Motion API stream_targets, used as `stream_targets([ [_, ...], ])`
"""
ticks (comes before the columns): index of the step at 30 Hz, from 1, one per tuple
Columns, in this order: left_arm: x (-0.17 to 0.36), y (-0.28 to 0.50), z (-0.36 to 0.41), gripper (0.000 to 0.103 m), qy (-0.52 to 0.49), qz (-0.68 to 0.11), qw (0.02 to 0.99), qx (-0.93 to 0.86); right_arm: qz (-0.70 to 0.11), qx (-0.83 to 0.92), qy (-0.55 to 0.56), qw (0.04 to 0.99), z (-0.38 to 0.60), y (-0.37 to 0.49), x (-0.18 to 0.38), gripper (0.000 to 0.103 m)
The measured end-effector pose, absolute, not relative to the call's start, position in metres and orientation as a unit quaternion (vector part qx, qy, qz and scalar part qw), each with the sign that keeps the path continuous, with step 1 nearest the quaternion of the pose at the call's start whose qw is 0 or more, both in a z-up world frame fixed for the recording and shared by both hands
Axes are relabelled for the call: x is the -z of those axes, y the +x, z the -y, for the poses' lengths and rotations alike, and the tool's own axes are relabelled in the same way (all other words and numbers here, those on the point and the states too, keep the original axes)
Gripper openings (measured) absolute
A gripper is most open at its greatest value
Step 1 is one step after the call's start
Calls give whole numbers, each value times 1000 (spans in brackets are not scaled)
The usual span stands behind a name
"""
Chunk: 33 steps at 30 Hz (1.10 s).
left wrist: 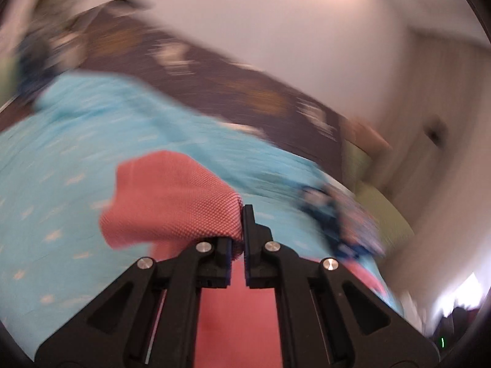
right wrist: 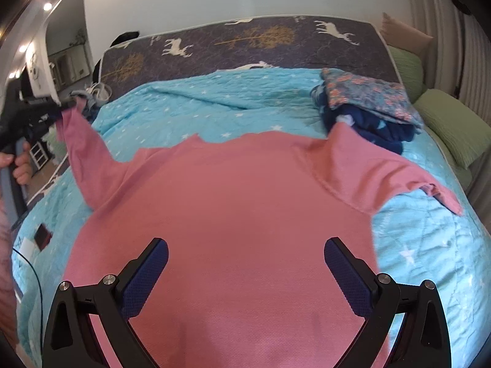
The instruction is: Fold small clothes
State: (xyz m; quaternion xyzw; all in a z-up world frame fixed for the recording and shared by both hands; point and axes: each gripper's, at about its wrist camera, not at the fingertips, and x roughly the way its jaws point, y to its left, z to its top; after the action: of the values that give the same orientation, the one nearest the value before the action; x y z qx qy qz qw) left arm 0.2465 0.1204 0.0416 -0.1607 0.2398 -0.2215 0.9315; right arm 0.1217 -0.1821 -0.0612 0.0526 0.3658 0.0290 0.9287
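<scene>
A pink knit shirt (right wrist: 233, 202) lies spread on the turquoise star-print bedspread (right wrist: 214, 104). Its left sleeve (right wrist: 79, 141) is pulled up and out to the left. My left gripper (left wrist: 241, 214) is shut on that sleeve's cuff (left wrist: 172, 196), and pink cloth bunches over the left finger. In the right wrist view the left gripper (right wrist: 61, 109) appears at the far left edge, with a hand (right wrist: 18, 165) on its handle. My right gripper (right wrist: 245, 260) hovers open over the shirt's lower body, nothing between its blue pads (right wrist: 150, 270). The right sleeve (right wrist: 399, 171) lies flat.
A stack of folded clothes, floral on top and navy below (right wrist: 368, 104), sits at the far right of the bed. Green pillows (right wrist: 448, 128) line the right side. A dark deer-print mattress (right wrist: 245, 43) lies beyond. A small dark object and a cable (right wrist: 41, 234) lie at the left edge.
</scene>
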Motion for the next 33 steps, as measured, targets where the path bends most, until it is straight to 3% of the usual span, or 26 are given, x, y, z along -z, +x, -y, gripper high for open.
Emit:
stream_targets([
  [4, -38, 211, 10, 7, -45, -257, 902, 345, -359, 9, 84, 930, 214, 112, 58, 103],
  [8, 11, 184, 97, 25, 57, -335, 852, 398, -370, 35, 123, 920, 246, 101, 59, 103],
  [10, 24, 166, 104, 28, 88, -342, 846, 400, -378, 40, 133, 915, 261, 94, 61, 103],
  [14, 19, 149, 63, 61, 69, -328, 869, 364, -385, 53, 125, 913, 276, 85, 68, 103],
  [15, 18, 148, 44, 64, 59, -320, 883, 338, -387, 51, 127, 912, 278, 85, 70, 103],
  [23, 55, 163, -76, 65, -1, -377, 912, 161, -407, -4, 164, 899, 283, 108, 78, 103],
  [29, 77, 159, -83, 65, -9, -393, 910, 130, -432, -12, 126, 893, 240, 157, 73, 103],
  [33, 87, 166, -63, 66, 58, -402, 909, 92, -458, 20, 77, 885, 206, 198, 84, 103],
])
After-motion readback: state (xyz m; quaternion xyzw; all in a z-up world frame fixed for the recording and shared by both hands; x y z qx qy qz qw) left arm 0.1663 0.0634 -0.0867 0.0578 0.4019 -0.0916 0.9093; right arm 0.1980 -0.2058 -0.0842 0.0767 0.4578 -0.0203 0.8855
